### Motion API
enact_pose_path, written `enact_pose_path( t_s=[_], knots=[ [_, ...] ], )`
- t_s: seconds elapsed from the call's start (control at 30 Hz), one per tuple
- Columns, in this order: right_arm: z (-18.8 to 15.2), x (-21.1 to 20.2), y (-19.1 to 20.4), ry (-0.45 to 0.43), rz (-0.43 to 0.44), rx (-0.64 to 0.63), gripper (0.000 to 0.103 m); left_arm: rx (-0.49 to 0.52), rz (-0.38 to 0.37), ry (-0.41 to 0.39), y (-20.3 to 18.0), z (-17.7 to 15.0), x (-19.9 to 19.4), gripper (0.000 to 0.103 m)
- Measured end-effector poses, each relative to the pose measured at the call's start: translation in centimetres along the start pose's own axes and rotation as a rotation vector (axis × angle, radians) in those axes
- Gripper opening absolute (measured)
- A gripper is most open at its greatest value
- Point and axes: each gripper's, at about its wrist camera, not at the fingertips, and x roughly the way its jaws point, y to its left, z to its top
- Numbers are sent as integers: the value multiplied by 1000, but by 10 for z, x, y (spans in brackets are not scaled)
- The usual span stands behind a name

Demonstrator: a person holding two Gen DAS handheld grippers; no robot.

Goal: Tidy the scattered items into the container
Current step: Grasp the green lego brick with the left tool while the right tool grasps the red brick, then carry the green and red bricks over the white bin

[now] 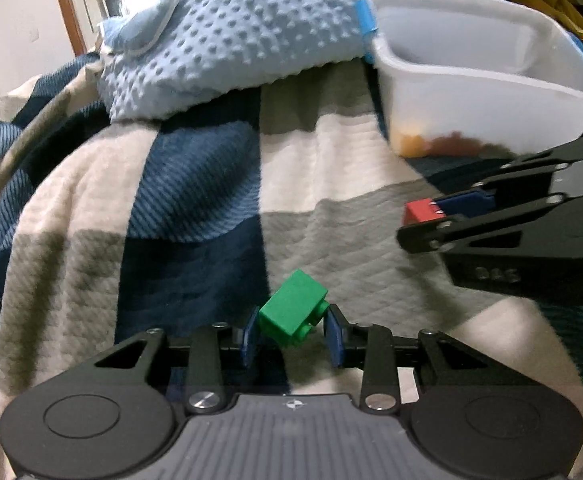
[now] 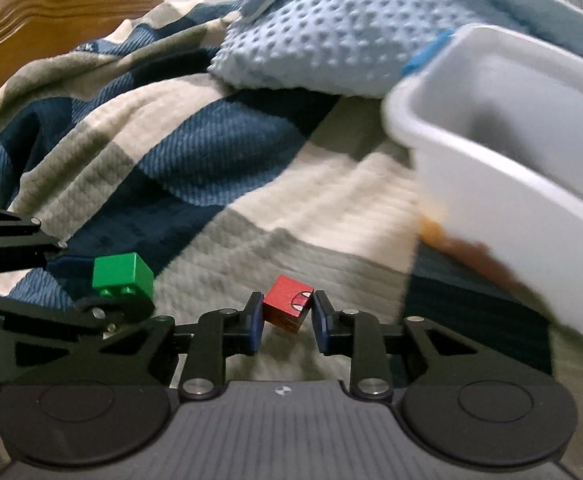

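Gripping a green brick [image 1: 293,312] between the blue pads of the left gripper [image 1: 294,334], tilted, above the checked blanket [image 1: 195,184]; pinching a red block [image 2: 287,304] corner-wise in the right gripper [image 2: 286,318]. Both likely light, rigid, smooth plastic, so probably slipping unless squeezed on flat faces. Sitting ahead right: white container [image 1: 471,92], some pieces already inside.

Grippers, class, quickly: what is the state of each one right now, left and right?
Left gripper: jaws shut on the green block.
Right gripper: jaws shut on the red block.
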Motion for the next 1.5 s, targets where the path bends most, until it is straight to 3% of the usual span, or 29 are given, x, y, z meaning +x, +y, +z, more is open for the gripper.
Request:
enact_pose_path(
  t_s=[0.5, 0.83, 1.17, 1.5],
  knots=[
    [-29, -105, -27, -103, -101, -58, 29, 75, -36, -109, -66, 31, -62, 38],
    [-8, -161, -59, -237, -164, -25, 29, 88, -79, -201, -97, 80, -91, 39],
    [10, -172, -103, -293, -225, 49, 29, 54, -101, -256, -103, 141, -86, 39],
    [26, -145, -135, -254, -240, 63, 29, 100, -90, -244, -123, 176, -51, 39]
  ],
)
